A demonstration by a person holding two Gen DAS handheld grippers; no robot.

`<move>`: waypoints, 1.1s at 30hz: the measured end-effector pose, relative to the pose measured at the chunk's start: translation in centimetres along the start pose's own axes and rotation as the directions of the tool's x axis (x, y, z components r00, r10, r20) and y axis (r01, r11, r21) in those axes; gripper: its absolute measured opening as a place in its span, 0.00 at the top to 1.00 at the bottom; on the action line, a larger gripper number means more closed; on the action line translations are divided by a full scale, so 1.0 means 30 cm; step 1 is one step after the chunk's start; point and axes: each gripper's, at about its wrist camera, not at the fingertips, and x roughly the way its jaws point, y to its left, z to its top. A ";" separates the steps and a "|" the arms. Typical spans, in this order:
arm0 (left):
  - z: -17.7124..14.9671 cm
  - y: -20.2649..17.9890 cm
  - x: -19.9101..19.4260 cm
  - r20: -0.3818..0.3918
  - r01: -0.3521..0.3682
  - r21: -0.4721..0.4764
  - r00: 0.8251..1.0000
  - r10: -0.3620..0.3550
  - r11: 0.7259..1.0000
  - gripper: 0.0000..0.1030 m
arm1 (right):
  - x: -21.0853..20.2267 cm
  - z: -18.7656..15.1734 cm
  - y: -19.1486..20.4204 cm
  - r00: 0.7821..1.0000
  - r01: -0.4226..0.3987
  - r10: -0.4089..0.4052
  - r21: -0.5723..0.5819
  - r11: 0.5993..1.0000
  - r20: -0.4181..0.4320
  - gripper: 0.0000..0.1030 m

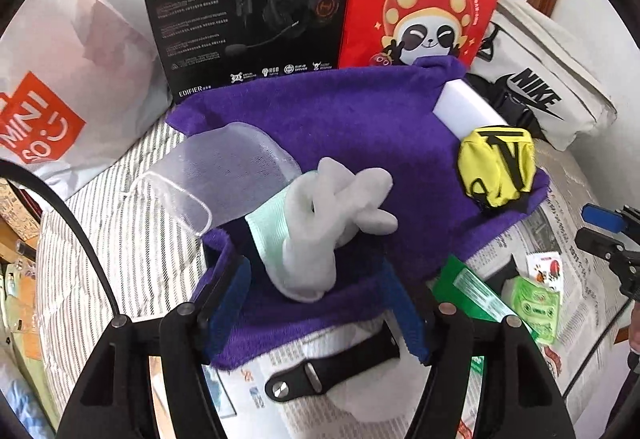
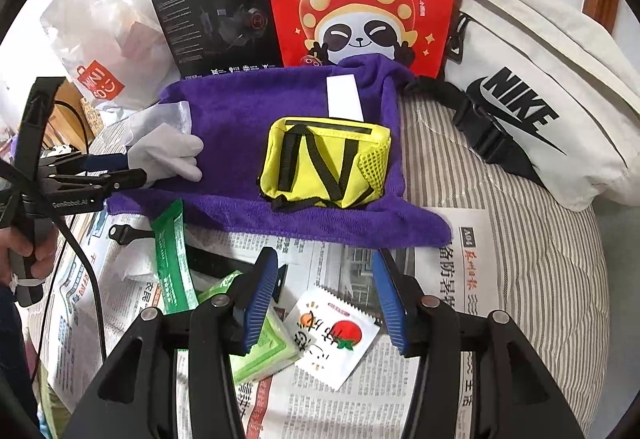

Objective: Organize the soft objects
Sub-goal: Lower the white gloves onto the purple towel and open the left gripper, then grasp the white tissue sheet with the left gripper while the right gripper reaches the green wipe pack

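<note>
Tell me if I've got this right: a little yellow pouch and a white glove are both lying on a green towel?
Not quite: the towel is purple, not green, as the right wrist view shows. The yellow pouch and the white glove do both lie on it.

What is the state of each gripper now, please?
Left gripper: open, jaws on either side of the white glove on the purple towel, not closed on it.
Right gripper: open, holding nothing.
</note>
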 end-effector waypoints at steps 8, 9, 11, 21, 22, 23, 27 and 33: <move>-0.070 -0.020 -0.103 0.038 0.008 0.022 0.999 -0.009 1.000 0.35 | -0.071 -0.034 0.003 1.000 0.015 -0.015 0.018 1.000 0.017 0.52; -0.085 -0.025 -0.113 0.040 0.013 0.023 0.999 -0.014 1.000 0.35 | -0.080 -0.039 0.005 1.000 0.016 -0.016 0.019 1.000 0.019 0.52; -0.115 -0.034 -0.124 0.041 0.018 0.022 0.999 -0.019 1.000 0.35 | -0.093 -0.048 0.010 1.000 0.014 -0.015 0.021 1.000 0.021 0.52; -0.244 -0.106 -0.059 0.010 0.096 0.002 0.995 -0.096 0.995 0.35 | -0.133 -0.118 0.045 1.000 0.018 -0.018 0.010 1.000 0.003 0.52; -0.252 -0.116 -0.048 0.006 0.105 0.005 0.994 -0.105 0.994 0.36 | -0.134 -0.122 0.044 1.000 0.019 -0.019 0.012 1.000 0.001 0.52; -0.258 -0.124 -0.040 0.005 0.110 0.007 0.994 -0.110 0.994 0.40 | -0.135 -0.129 0.043 1.000 0.020 -0.020 0.016 1.000 -0.002 0.52; -0.279 -0.153 -0.008 0.001 0.097 0.028 0.995 -0.098 0.995 0.66 | -0.131 -0.144 0.032 0.999 0.030 -0.030 0.022 0.999 -0.012 0.52; -0.280 -0.143 -0.005 0.006 0.136 0.023 0.991 -0.137 0.990 0.91 | -0.132 -0.158 0.018 0.999 0.039 -0.039 0.034 0.999 -0.015 0.52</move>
